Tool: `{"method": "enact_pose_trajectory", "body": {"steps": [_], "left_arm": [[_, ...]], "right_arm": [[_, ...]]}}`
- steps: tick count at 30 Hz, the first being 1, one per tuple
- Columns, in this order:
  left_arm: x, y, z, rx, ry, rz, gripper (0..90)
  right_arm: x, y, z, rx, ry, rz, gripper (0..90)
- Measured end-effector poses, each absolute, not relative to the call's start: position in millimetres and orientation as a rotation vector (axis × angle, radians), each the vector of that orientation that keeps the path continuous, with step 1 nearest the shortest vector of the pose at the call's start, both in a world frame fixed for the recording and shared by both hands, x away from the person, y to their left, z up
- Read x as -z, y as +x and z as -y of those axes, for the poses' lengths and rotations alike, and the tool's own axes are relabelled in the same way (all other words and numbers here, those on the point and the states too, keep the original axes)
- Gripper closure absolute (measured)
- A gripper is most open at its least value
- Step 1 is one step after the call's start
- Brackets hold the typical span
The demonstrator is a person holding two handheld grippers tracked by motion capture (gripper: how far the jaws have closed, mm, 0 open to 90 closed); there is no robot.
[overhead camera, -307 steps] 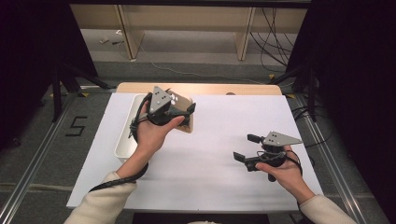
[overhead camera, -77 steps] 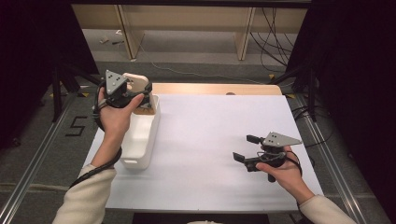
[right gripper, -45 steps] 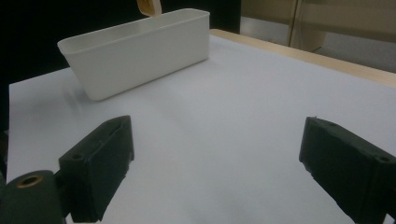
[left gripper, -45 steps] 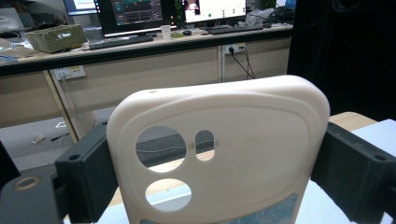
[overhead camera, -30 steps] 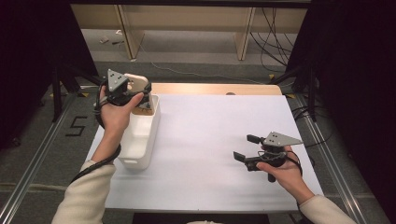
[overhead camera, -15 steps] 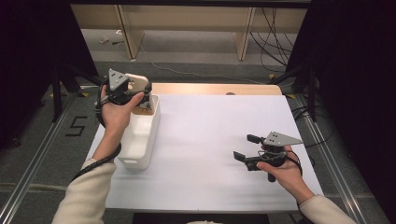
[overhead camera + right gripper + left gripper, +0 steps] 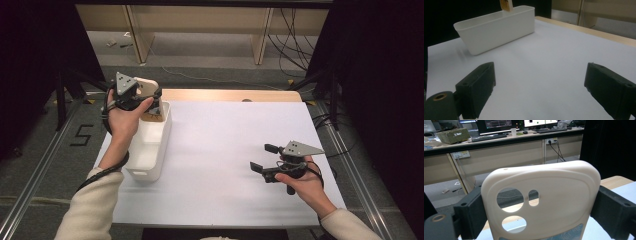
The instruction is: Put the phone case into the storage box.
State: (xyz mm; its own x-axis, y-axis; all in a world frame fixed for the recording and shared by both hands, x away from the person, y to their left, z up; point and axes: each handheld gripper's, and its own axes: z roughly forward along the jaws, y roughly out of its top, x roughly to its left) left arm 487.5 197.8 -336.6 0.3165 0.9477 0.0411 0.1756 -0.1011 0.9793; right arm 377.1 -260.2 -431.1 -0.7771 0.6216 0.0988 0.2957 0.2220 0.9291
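Two jaws around phone case [image 7: 541,202]

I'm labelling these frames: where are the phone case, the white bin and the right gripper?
phone case [image 7: 554,195], left gripper view, middle of its cream back.
white bin [image 7: 152,152], high view, its right side wall.
right gripper [image 7: 264,157], high view, midway between its open jaws.

White table [image 7: 230,150] carries a white bin [image 7: 150,150].

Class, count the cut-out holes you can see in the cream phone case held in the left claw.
3. In the left claw view, the phone case shows a large round hole at upper left, a small oblong one beside it, and another round one below. Its lower part is cropped, so more may be hidden.
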Motion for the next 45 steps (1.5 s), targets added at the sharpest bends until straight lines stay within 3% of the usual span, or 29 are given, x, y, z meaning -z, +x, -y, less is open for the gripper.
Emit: {"method": "enact_pose_trajectory", "body": {"steps": [45], "left_arm": [[342, 500, -201, -0.924, 1.546, -1.092, 10.0]], "right_arm": [[431, 377, 261, -1.575, 0.86, -2.205, 11.1]]}}
